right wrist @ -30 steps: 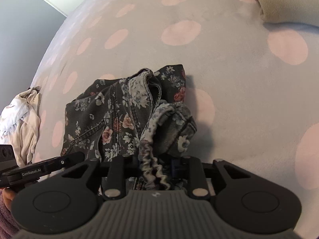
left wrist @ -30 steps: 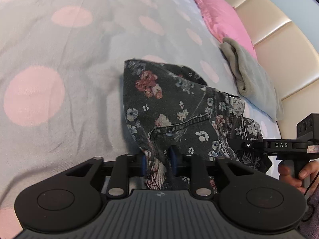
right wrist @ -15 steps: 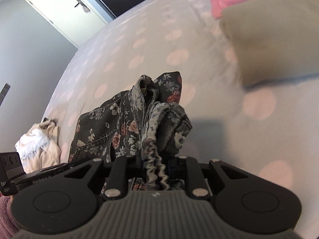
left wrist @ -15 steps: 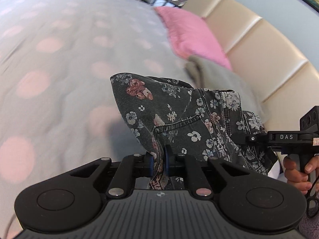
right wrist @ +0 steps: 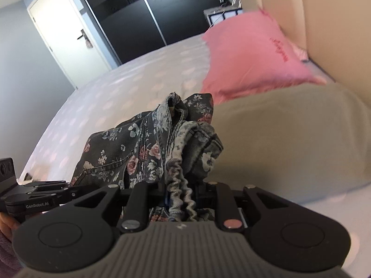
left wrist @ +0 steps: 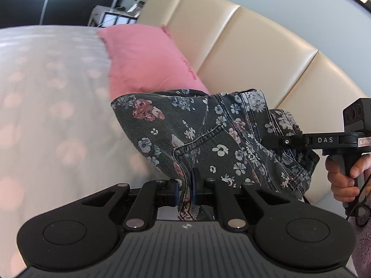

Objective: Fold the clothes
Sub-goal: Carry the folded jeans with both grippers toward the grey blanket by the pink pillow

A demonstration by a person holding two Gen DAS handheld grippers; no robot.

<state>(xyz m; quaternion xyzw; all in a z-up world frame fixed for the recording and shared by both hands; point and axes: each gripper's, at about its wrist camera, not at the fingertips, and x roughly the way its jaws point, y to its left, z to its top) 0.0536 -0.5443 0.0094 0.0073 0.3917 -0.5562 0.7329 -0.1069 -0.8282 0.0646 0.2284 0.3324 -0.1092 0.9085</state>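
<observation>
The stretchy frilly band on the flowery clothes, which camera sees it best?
The right wrist view. There the gathered elastic band sits close up, pinched between the right gripper jaws. The left wrist view shows only the flat flowery fabric and a stitched seam; the band is not visible there.

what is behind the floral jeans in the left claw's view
Behind the floral jeans are a pink pillow and the beige padded headboard. The jeans cover the pillow's lower edge and the bed right below them.
</observation>
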